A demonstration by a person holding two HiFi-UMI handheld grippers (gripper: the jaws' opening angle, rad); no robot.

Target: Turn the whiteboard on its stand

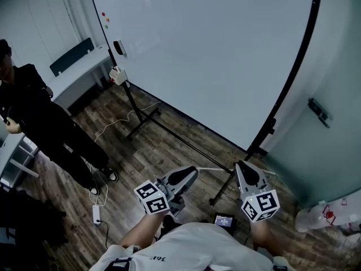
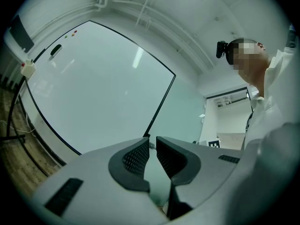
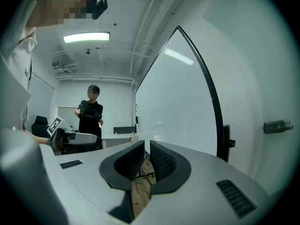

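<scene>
The large whiteboard (image 1: 214, 55) with a black frame stands on its black stand (image 1: 169, 131) ahead of me. Its right edge and post (image 1: 271, 126) are nearest. Low in the head view, close to my body, my left gripper (image 1: 189, 176) points at the stand's foot, apart from it. My right gripper (image 1: 242, 167) points toward the right post and does not touch it. In the left gripper view, that gripper (image 2: 152, 146) has its jaws almost together with nothing between them, and the board (image 2: 98, 88) fills the background. In the right gripper view, the right gripper (image 3: 147, 149) looks the same, beside the board's edge (image 3: 206, 83).
A person in black (image 1: 39, 123) stands at the left on the wood floor. A cable (image 1: 118, 123) and a power strip (image 1: 96, 213) lie near their feet. A desk (image 1: 79, 72) stands at the far left. At the right there is a glass wall with a handle (image 1: 318, 112).
</scene>
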